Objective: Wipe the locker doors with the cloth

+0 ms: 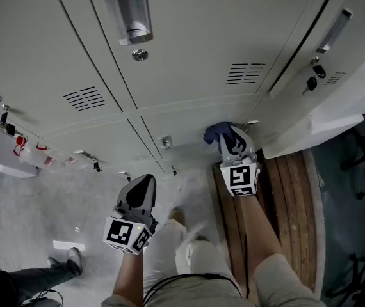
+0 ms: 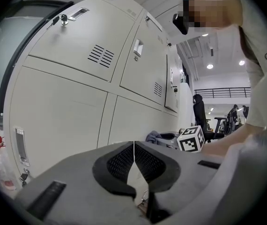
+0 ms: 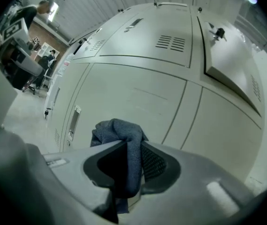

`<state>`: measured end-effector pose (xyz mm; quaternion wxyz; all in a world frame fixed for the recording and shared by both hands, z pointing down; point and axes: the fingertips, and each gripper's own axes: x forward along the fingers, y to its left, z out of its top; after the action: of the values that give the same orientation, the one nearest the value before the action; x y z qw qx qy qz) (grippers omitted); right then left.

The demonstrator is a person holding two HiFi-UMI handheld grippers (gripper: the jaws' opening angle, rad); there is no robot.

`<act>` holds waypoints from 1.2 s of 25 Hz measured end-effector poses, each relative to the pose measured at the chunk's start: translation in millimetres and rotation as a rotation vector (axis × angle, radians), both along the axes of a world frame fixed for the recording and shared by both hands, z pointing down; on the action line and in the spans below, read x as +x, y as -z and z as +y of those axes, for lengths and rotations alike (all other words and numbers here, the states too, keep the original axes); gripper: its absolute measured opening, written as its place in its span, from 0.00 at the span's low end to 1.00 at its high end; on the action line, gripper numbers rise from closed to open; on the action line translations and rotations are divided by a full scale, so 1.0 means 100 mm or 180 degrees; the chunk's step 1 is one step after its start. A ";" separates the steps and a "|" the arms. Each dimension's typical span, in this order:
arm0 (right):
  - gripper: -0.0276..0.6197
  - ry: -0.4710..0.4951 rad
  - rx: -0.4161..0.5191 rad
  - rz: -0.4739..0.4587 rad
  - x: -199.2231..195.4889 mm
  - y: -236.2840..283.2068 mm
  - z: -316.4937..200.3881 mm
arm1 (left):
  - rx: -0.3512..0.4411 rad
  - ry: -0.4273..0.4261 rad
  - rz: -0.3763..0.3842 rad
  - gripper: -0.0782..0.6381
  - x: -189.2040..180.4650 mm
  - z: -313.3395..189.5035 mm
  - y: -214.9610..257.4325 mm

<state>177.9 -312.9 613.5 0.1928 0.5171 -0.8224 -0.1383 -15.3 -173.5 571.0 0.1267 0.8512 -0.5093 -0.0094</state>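
Right gripper (image 1: 234, 144), clamped on the crumpled dark blue cloth (image 1: 217, 132), should press it flat against the pale grey metal locker door (image 1: 182, 125); left gripper (image 1: 144, 183) hangs off that door, jaws together, empty

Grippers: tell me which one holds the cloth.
The right gripper: its jaws clamp the dark cloth. The left gripper is shut on nothing.

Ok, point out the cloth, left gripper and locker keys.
cloth (image 3: 120, 131): right gripper view, bunched top above the jaws.
left gripper (image 2: 134, 146): left gripper view, seam between shut jaws.
keys (image 1: 310, 84): head view, lower hanging key.
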 end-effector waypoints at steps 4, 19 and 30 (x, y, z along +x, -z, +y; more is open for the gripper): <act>0.17 -0.0185 -0.0054 -0.0061 0.26 -0.04 -0.04 | -0.0040 -0.0041 0.0008 0.12 0.07 0.00 -0.03; 0.16 0.0256 -0.0186 -0.0417 -0.60 -0.18 0.35 | -0.0104 0.0011 0.0054 0.12 -0.04 0.09 0.02; 0.16 0.0794 -0.0429 0.0158 -1.53 -0.62 0.36 | -0.0201 0.0242 0.0047 0.12 -0.36 0.22 -0.19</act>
<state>24.4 -276.4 675.0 0.2288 0.3932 -0.8827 -0.1184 -50.9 -151.4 589.7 0.1568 0.8267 -0.5404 -0.0045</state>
